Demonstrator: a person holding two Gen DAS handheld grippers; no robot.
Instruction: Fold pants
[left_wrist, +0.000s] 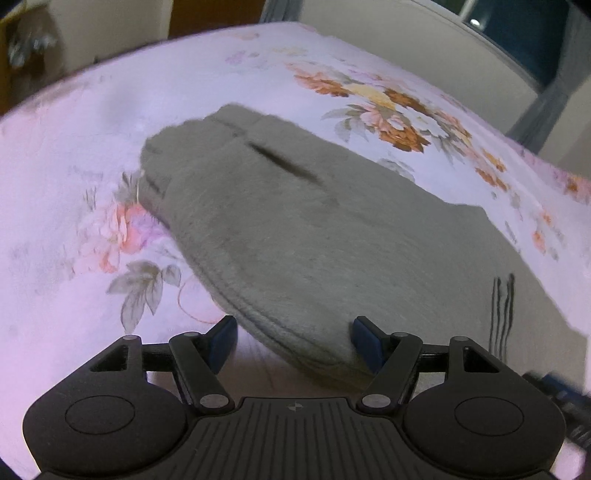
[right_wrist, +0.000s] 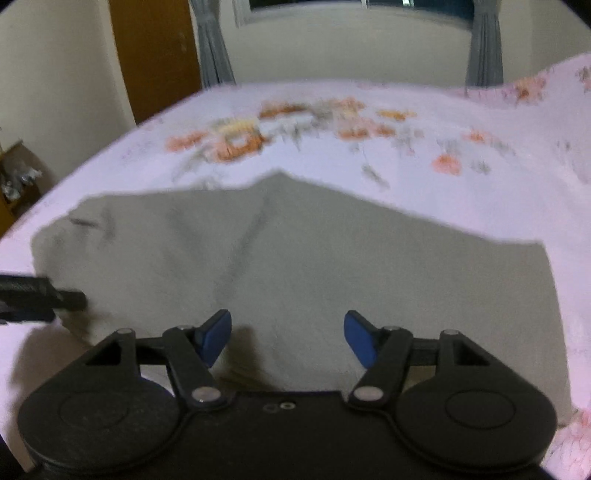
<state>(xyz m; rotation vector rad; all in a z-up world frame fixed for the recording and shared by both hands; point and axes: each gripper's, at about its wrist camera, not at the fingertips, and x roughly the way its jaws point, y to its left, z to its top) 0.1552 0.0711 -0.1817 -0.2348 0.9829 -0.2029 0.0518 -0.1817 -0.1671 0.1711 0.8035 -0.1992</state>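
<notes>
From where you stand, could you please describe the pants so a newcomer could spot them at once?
Find the bed with the pale floral sheet. The pants lie flat across its middle, a plain grey fleecy garment with a dark pocket slit, the only unpatterned thing on the flowered sheet.

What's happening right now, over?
Left gripper open over the near seam edge. Right gripper open, nothing held. Grey pants lie partly folded on floral bedsheet. Nothing in the way.

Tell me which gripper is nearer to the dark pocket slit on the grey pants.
Left. The left gripper is open at the pants' curved near edge, at the end bearing the pocket slit. The right gripper, also open, sits over the other end, farther from it.
</notes>
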